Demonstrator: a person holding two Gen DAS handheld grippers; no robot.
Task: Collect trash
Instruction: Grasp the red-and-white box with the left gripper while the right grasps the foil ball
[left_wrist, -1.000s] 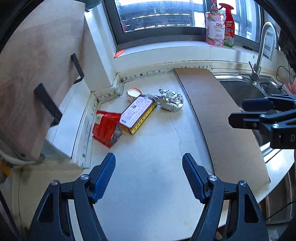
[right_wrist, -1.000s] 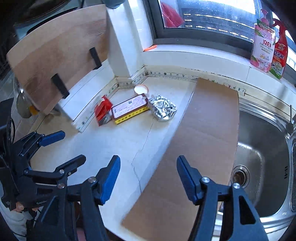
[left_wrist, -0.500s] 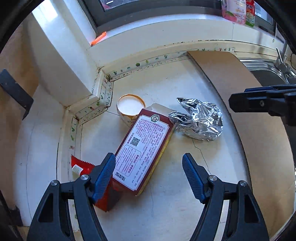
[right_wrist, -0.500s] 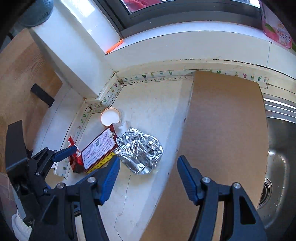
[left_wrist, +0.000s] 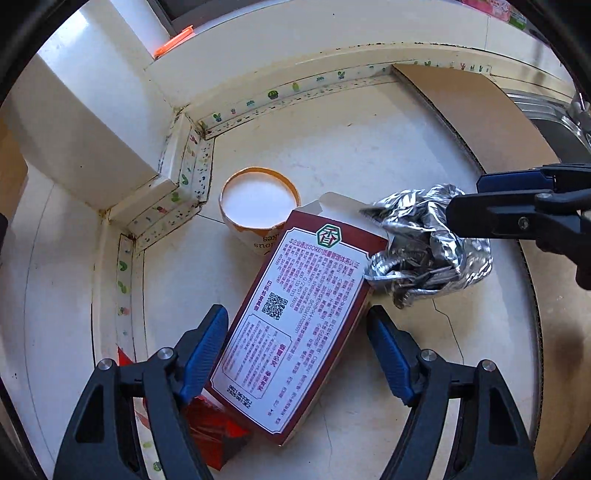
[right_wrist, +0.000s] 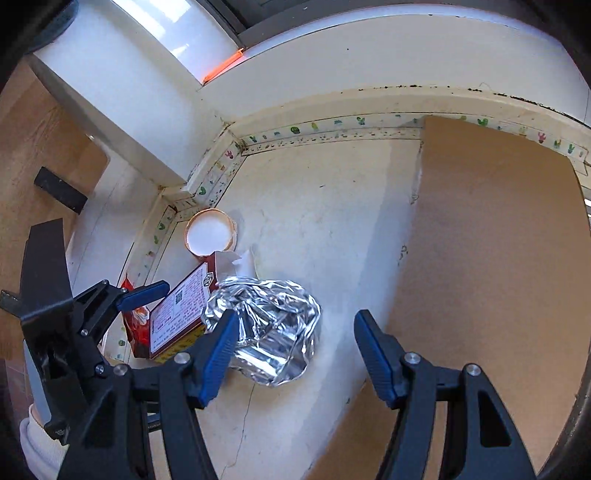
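On the counter: four pieces of trash lie clustered in the white worktop's (left_wrist: 369, 155) tiled corner.
Box: a dark-red flat cardboard carton with a white printed label (left_wrist: 295, 325), light, fairly stiff; take it across its long sides.
Foil: a crumpled silver foil wad (right_wrist: 269, 332) touching the carton's end, light, crushable; pinch the bulk.
Others: an orange-rimmed paper cup (left_wrist: 258, 203) behind; a red plastic wrapper (left_wrist: 214, 432) under the carton.
Left gripper (left_wrist: 295, 354): jaws opening, straddling the carton, not yet pressing.
Right gripper (right_wrist: 291, 350): jaws apart over the foil, nothing gripped.
Beside: a brown cardboard sheet (right_wrist: 498, 258).
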